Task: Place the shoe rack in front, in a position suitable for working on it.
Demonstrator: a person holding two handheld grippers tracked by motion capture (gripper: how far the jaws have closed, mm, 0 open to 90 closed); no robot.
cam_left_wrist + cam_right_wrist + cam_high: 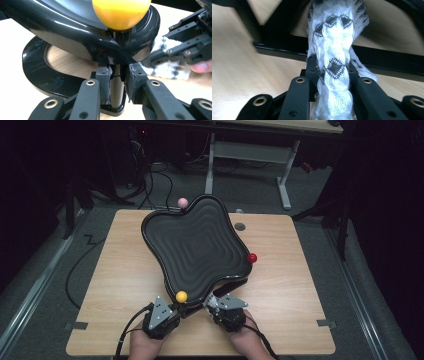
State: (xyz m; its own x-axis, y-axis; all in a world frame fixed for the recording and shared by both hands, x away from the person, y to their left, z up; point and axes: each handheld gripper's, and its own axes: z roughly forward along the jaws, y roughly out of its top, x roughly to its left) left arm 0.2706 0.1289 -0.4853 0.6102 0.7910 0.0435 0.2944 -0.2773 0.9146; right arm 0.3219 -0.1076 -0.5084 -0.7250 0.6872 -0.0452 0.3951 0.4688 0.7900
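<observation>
Two grippers are at work at the near edge of the wooden table (115,270), at 6 o'clock of the black wavy tray (200,245).

My left gripper (167,312) sits at 7 o'clock of the tray. Its jaws are clamped on the black post (117,87) that rises under the yellow ball (121,12), just below the tray's rim. I judge this grip is there to steady the tray while the other side is worked.

Tray: tilted on a ring base (37,72), its far lobe raised, leaning toward 12 o'clock. A pink ball (183,201) marks its 11 o'clock corner and a red ball (252,257) its 3 o'clock corner; the yellow one is at 6 o'clock.

My right gripper (212,302) is at 5 o'clock of the tray, jaws closed on a bunched white cloth with black pattern (332,62). The cloth points at the tray's underside and frame, so I take the step in hand as wiping there. Whether the cloth touches the tray I cannot tell.
</observation>
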